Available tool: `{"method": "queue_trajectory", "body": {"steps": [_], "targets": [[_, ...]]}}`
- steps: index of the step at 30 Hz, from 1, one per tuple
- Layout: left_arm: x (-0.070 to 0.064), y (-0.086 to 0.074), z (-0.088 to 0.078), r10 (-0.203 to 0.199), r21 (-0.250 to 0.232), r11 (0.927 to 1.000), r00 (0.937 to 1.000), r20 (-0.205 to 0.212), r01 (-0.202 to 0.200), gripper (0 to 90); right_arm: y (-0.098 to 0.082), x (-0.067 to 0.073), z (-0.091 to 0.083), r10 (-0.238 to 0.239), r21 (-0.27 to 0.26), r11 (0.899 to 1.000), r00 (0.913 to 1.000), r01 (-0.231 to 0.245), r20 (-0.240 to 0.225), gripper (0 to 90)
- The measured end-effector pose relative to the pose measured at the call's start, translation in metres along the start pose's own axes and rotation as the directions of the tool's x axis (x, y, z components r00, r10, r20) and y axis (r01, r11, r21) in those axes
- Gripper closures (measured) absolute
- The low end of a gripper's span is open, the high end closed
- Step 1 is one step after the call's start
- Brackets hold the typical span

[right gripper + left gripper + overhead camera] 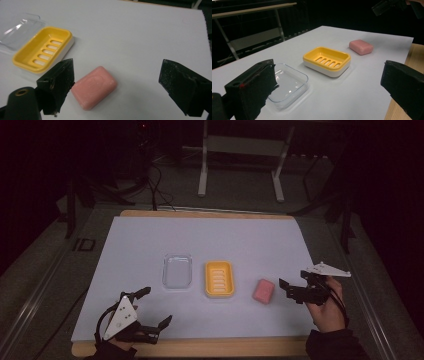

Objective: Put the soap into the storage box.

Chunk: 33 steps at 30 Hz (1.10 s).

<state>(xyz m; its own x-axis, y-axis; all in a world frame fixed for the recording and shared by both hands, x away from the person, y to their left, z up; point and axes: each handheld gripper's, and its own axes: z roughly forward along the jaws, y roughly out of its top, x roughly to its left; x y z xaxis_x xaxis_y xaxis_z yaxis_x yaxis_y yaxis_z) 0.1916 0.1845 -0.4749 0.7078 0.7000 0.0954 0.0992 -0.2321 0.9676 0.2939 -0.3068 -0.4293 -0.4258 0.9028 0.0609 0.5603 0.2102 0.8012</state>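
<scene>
A: Near edge first, what was there?

B: Left gripper (158, 307) sat at the near-left corner of the white sheet (140, 245), jaws spread wide, nothing betw. them. Person's hand under it, at the wooden table (200, 347) edge.

A: And the right gripper (288, 289)?

B: Near-right, held in the person's right hand (327, 307), pointed left at the pink soap (263, 290). Jaws apart, not pressing on anything. In the right gripper view the soap (94, 87) lay on the sheet betw. the jaws, closer to the one on that view's left, though I couldn't tell if it touched. Other jaw well clear of it.

A: So soap not held?

B: Correct, flat on the sheet, right of center, just left of the right gripper's tips.

A: Further in?

B: Yellow soap dish (219, 279) w/ slotted bottom, white base, left of the soap, apart from it. Left of that, a clear plastic lid (177, 270), lying just beside the dish. In the left gripper view the lid (287, 86) was nearest, then the dish (327, 60), then the soap (361, 46).

A: Far side?

B: Dark floor, cables (157, 185), legs of a grey stand (240, 165) beyond the table.
</scene>
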Motion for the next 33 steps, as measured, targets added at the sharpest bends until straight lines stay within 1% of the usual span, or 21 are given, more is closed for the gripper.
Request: {"method": "queue_trajectory", "body": {"steps": [2,4,8,9,11,13,14,15,16,18,20,21,23,24,26,27,28,30,31,32,33], "targets": [[0.000,0.000,0.000,0.001,0.001,1.0000,1.0000,-0.001,-0.001,0.6,0.001,0.000,-0.001,0.016,0.007,1.000,0.9998,-0.016,0.010,13.4],[0.000,0.000,0.000,0.000,0.002,1.0000,1.0000,0.000,0.000,0.6,0.002,0.000,-0.002,0.011,0.007,1.000,0.9999,-0.011,0.008,13.2],[0.000,0.000,0.000,-0.001,0.000,1.0000,1.0000,0.002,0.001,0.7,0.005,0.003,-0.003,0.021,0.045,0.999,0.9997,-0.021,0.016,13.2],[0.000,0.000,0.001,-0.001,0.000,1.0000,1.0000,0.002,0.001,0.6,0.006,0.003,-0.003,0.032,0.076,0.996,0.9991,-0.034,0.027,13.4],[0.000,0.000,0.001,0.001,0.003,1.0000,1.0000,0.003,-0.001,0.7,0.007,0.004,-0.003,0.042,0.107,0.993,0.9982,-0.047,0.043,13.8],[0.000,0.000,0.001,0.001,0.004,1.0000,1.0000,0.005,-0.001,0.6,0.007,0.004,-0.001,0.047,0.151,0.987,0.9957,-0.059,0.079,15.8],[0.000,0.000,0.001,0.002,0.003,1.0000,1.0000,0.005,-0.002,0.7,0.007,0.004,0.000,0.051,0.181,0.981,0.9943,-0.068,0.093,15.7],[0.000,0.000,0.001,-0.001,0.003,1.0000,1.0000,0.006,0.000,0.6,0.007,0.005,0.002,0.054,0.223,0.972,0.9924,-0.078,0.110,15.7],[0.000,0.000,0.001,-0.001,0.003,1.0000,1.0000,0.007,0.001,0.6,0.007,0.006,0.005,0.056,0.274,0.957,0.9894,-0.091,0.134,15.7],[0.000,0.000,0.001,-0.001,0.003,1.0000,1.0000,0.006,0.001,0.6,0.005,0.005,0.009,0.074,0.314,0.941,0.9813,-0.128,0.178,15.8],[0.000,0.000,0.000,-0.001,0.002,1.0000,1.0000,0.004,0.001,0.6,0.005,0.005,0.011,0.111,0.353,0.920,0.9767,-0.171,0.184,15.7],[0.000,0.000,0.000,0.000,0.001,1.0000,1.0000,0.004,0.000,0.6,0.004,0.006,0.012,0.114,0.369,0.912,0.9750,-0.179,0.191,15.8],[0.000,0.000,0.000,0.000,0.004,1.0000,1.0000,0.006,-0.001,0.6,0.005,0.005,0.012,0.129,0.385,0.901,0.9711,-0.199,0.201,15.9],[0.000,0.000,0.001,0.001,0.004,1.0000,1.0000,0.006,-0.001,0.7,0.006,0.005,0.012,0.143,0.398,0.891,0.9679,-0.217,0.207,16.1],[-0.001,0.000,0.001,0.002,0.005,1.0000,1.0000,0.006,-0.002,0.6,0.006,0.004,0.012,0.149,0.399,0.889,0.9660,-0.224,0.211,17.0],[-0.001,0.000,0.001,0.003,0.005,1.0000,1.0000,0.007,-0.003,0.6,0.006,0.004,0.012,0.159,0.403,0.884,0.9635,-0.236,0.216,17.1],[-0.001,0.000,0.001,0.002,0.005,1.0000,1.0000,0.007,-0.003,0.6,0.007,0.003,0.012,0.166,0.431,0.868,0.9613,-0.248,0.220,17.0],[-0.001,0.000,0.001,0.004,0.007,1.0000,1.0000,0.006,-0.004,0.7,0.007,0.004,0.012,0.177,0.444,0.855,0.9554,-0.268,0.236,17.1],[-0.001,0.000,0.001,0.004,0.007,1.0000,1.0000,0.006,-0.004,0.7,0.007,0.004,0.012,0.177,0.444,0.855,0.9554,-0.268,0.236,17.1],[-0.001,-0.001,0.002,0.003,0.008,1.0000,1.0000,0.006,-0.003,0.7,0.008,0.005,0.012,0.186,0.451,0.848,0.9530,-0.279,0.239,17.0],[-0.001,-0.001,0.002,0.007,0.010,0.9999,1.0000,0.006,-0.007,0.6,0.008,0.006,0.011,0.211,0.464,0.832,0.9471,-0.304,0.242,16.5]]}}
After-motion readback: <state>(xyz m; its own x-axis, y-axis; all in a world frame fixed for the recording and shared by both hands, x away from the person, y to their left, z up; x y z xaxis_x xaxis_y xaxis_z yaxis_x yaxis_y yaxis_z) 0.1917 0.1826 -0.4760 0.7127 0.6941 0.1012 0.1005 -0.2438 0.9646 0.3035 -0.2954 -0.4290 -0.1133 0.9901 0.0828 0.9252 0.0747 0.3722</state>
